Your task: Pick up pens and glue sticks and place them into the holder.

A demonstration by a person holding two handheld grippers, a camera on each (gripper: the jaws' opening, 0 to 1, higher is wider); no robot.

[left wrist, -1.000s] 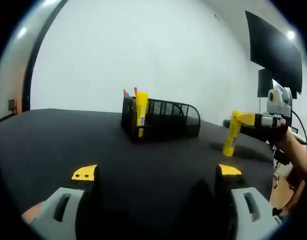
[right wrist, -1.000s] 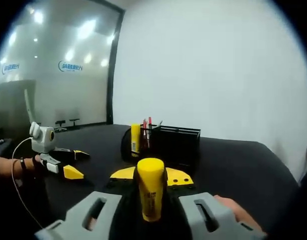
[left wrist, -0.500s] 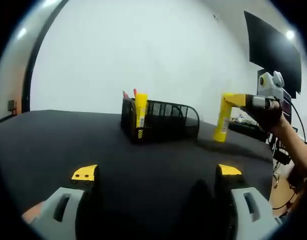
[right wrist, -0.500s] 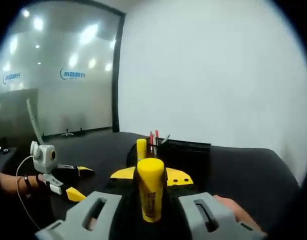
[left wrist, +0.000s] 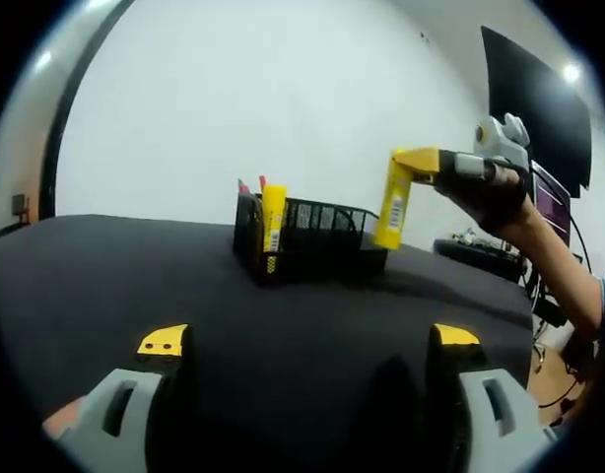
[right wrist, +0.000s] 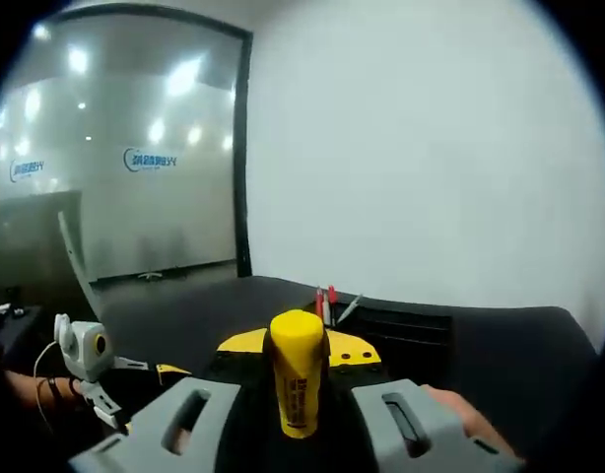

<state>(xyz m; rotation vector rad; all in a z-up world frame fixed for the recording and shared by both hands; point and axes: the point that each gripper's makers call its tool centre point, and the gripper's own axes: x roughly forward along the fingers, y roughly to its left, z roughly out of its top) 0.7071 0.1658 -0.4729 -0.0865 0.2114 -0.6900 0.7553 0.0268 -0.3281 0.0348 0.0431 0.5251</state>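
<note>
So the right gripper (right wrist: pixel 298 357) has its fingers clamped tight on a yellow glue stick with a barcode label (right wrist: pixel 297 372), which stands dead centre at the bottom of the right gripper view, cap end pointing up and forward. In the left gripper view you can see that same right gripper (left wrist: pixel 428 164) coming in from the upper right, a person's hand in a dark glove (left wrist: pixel 495 192) wrapped around it, with the glue stick (left wrist: pixel 390 202) hanging down from the fingers, up in the air just above the right end of the black wire mesh holder (left wrist: pixel 317 241). The holder sits on the black counter (left wrist: pixel 115 286) around the middle of the frame, and a second yellow glue stick (left wrist: pixel 272 221) plus a couple of red pens (left wrist: pixel 251 186) already stand in its left compartment. The left gripper (left wrist: pixel 307 342) is low at the bottom of its own view, fingers spread wide apart and gripping nothing, just hovering over bare counter. The right gripper view adds the red pen tips (right wrist: pixel 325 300) poking up behind the held stick, a glass wall with ceiling light reflections on the left, and the left gripper (right wrist: pixel 135 374) at lower left. The left gripper view adds a dark monitor (left wrist: pixel 539 99) at upper right.
</note>
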